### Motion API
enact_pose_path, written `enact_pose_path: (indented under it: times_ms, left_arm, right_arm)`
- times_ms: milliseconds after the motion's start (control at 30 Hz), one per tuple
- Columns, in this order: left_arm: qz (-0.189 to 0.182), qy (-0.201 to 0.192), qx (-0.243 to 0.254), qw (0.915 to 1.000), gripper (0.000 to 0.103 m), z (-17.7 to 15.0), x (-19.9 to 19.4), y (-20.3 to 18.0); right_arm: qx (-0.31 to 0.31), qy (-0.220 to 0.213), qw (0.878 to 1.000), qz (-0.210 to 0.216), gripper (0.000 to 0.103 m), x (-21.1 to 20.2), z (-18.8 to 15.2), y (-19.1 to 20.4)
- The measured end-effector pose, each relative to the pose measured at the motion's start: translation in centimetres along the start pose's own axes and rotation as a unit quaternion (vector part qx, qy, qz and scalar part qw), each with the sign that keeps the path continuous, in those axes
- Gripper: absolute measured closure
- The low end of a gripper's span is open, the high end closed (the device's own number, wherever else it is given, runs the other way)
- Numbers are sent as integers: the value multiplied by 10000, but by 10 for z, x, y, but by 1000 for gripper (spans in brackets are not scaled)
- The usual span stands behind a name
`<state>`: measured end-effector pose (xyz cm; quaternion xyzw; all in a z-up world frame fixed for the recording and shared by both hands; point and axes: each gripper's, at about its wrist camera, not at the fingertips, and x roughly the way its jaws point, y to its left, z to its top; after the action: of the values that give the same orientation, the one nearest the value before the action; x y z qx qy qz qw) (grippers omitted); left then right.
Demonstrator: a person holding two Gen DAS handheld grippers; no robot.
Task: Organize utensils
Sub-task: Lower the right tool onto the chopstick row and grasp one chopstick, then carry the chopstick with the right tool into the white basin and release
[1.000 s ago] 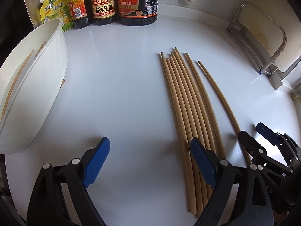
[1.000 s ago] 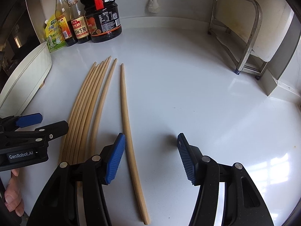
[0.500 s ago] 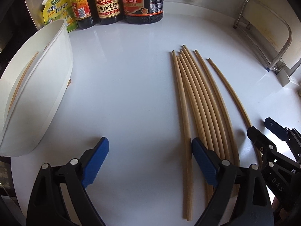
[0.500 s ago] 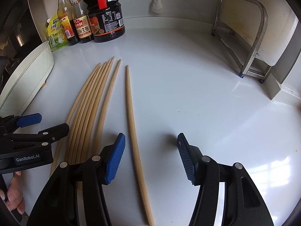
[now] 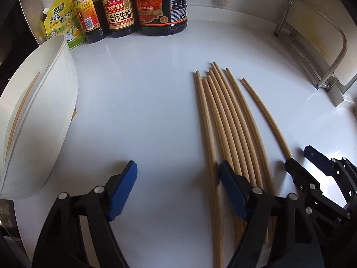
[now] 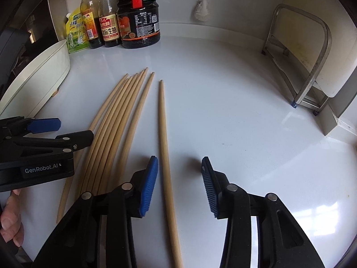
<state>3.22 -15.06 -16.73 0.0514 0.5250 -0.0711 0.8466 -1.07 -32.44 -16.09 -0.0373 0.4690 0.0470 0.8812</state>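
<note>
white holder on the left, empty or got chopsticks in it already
Not empty: the white holder shows one chopstick lying inside along its wall.

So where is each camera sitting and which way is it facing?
Left wrist: on the left gripper, angled down at the counter; its open jaws straddle the leftmost chopstick; the right gripper shows alongside.
Right wrist: on the right gripper, angled down; its open jaws straddle the lone chopstick; the left gripper and a hand show.
Shared: chopsticks, sauce bottles, white tub.

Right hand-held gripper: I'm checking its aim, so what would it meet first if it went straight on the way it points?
Probably the lone pale wooden chopstick between its open jaws on the white countertop; depth is unclear.
</note>
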Motion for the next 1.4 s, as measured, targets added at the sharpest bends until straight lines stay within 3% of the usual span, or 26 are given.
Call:
enact_pose_path:
  times_ms: [133, 200, 267, 500, 867, 1133, 1400]
  left_arm:
    - [-62, -67, 170, 9998, 61, -5, -7, -9]
    - [-97, -78, 251, 9996, 83, -6, -10, -13]
    - [-97, -53, 330, 9994, 96, -6, -10, -16]
    - [-214, 125, 255, 9994, 96, -2, -13, -9]
    - [-406, -69, 253, 9988, 96, 12, -63, 19]
    - [-327, -452, 99, 9984, 96, 40, -112, 82]
    - [-67, -687, -222, 9974, 96, 58, -138, 173]
  right_arm:
    - [-99, 21, 9999, 62, 81, -1, -1, 5]
    - [-145, 31, 9998, 92, 92, -2, -2, 8]
    - [-155, 52, 9998, 92, 97, -2, -1, 9]
    - [248, 158, 9988, 384, 97, -8, 1, 2]
    - [605, 118, 9962, 621, 97, -49, 23, 17]
    - [658, -126, 9950, 746, 97, -78, 68, 60]
    - [462, -280, 9907, 1251, 97, -74, 123, 146]
